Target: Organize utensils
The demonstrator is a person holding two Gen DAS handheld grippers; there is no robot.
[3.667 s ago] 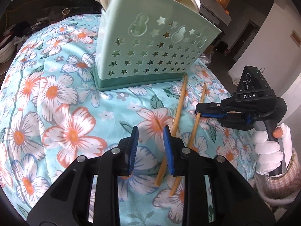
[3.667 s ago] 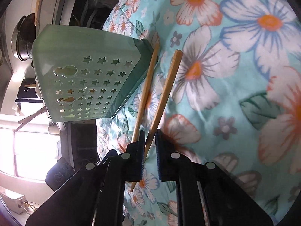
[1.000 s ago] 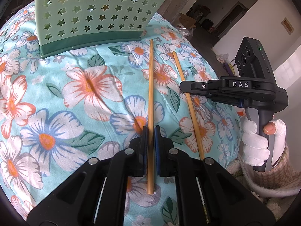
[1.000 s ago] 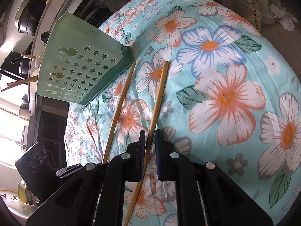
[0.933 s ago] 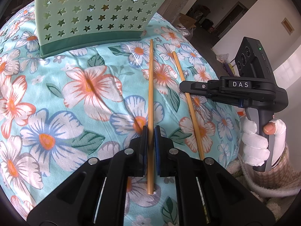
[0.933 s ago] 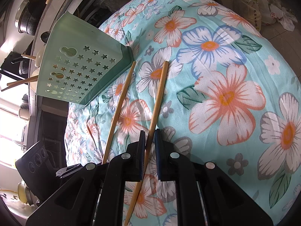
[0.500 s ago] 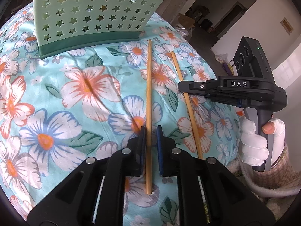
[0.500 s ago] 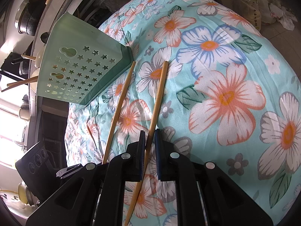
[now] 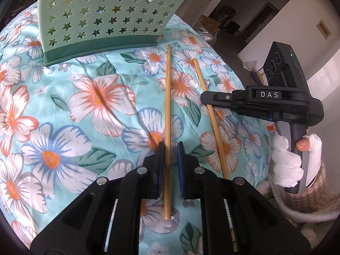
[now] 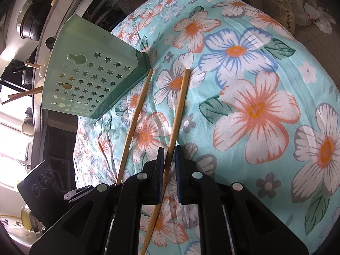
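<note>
Two wooden chopsticks lie side by side on the floral cloth [image 9: 63,116], their far ends near the mint-green star-punched utensil holder [image 9: 102,10] [image 10: 89,80]. The left chopstick [image 9: 167,97] [image 10: 136,114] runs between the jaws of my left gripper [image 9: 170,148], which stand slightly apart from it, a thin gap on each side. My right gripper [image 10: 169,155] [image 9: 204,97] is shut on the right chopstick [image 10: 178,110] [image 9: 201,80] near its lower half. That chopstick's tail sticks out beneath the gripper.
A white-gloved hand [image 9: 284,161] holds the right gripper's handle past the cloth's right edge. More chopsticks [image 10: 21,94] stick out of the holder's top. Pots [image 10: 31,21] and kitchenware stand behind the holder. The cloth falls away at its edges.
My left gripper's jaws, pressed on the left chopstick a second ago, now stand a little apart from it. The chopstick lies where it was. The right gripper has not moved.
</note>
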